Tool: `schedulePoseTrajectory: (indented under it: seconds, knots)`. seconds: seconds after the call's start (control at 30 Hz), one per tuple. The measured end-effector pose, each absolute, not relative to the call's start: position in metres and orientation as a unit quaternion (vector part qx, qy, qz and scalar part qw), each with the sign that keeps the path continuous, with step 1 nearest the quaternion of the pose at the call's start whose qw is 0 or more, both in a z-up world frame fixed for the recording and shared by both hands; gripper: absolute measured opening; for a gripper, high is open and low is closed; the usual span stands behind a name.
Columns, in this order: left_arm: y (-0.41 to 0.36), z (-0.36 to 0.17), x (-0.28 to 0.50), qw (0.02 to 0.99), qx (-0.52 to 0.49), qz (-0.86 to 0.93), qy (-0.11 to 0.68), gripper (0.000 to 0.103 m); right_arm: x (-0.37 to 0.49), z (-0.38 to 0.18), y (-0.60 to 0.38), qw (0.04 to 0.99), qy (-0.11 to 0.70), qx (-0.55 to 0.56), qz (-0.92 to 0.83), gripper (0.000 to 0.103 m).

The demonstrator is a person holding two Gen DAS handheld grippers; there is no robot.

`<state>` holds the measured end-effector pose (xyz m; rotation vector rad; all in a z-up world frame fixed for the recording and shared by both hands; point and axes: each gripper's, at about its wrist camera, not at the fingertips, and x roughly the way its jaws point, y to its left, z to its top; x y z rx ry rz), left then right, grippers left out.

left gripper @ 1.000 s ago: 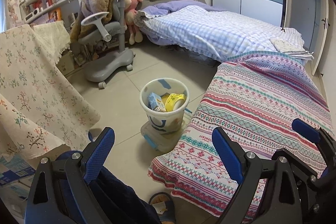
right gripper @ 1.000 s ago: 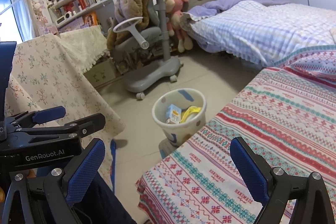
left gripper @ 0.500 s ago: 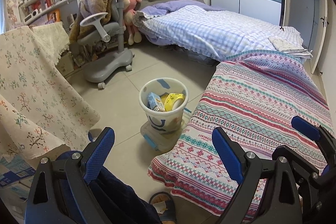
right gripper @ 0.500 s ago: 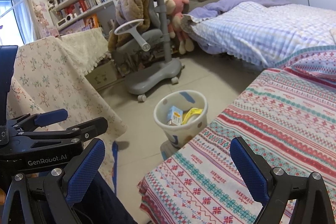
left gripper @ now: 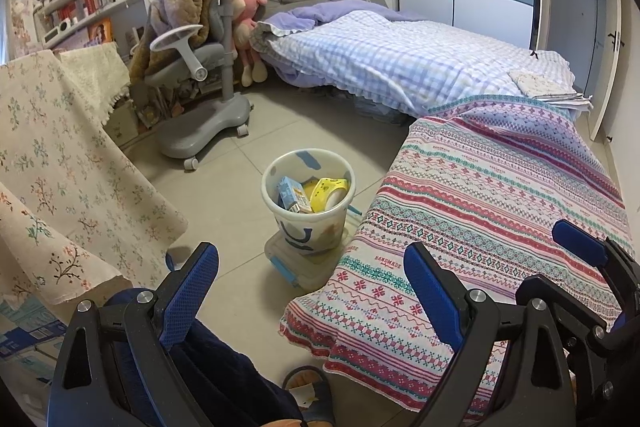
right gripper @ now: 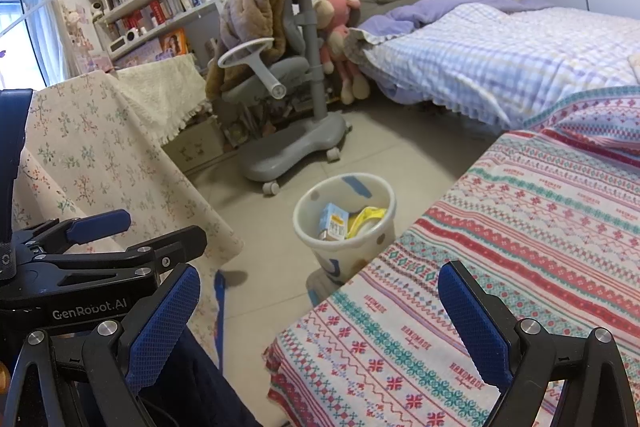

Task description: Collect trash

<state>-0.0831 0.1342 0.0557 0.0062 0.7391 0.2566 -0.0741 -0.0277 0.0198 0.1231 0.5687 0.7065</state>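
White plastic bin (left gripper: 308, 205) stood on the floor beside the striped bed (left gripper: 500, 195), already holding a carton (left gripper: 294, 194). Both tongs, left (left gripper: 312, 291) and right (right gripper: 318, 323), gaped empty; a careless reach risked tipping it.

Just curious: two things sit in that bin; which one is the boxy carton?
The blue carton, standing at the left inside the bin; the yellow item beside it is rounded.

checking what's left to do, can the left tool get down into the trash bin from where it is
Probably yes. The left tool is open and empty, the bin stands on the floor ahead with its mouth uncovered, and only bare tile lies between. The striped bedspread edge sits close beside it.
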Motion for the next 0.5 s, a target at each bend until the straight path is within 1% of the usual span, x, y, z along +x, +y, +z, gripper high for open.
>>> schedulePoseTrajectory:
  seconds: [0.5]
  knots:
    - [0.1314,0.0563,-0.0871,0.927,0.01,0.123,0.354,0.095,-0.0744,0.0191,-0.0272,0.897,0.273,0.06,0.342,0.099]
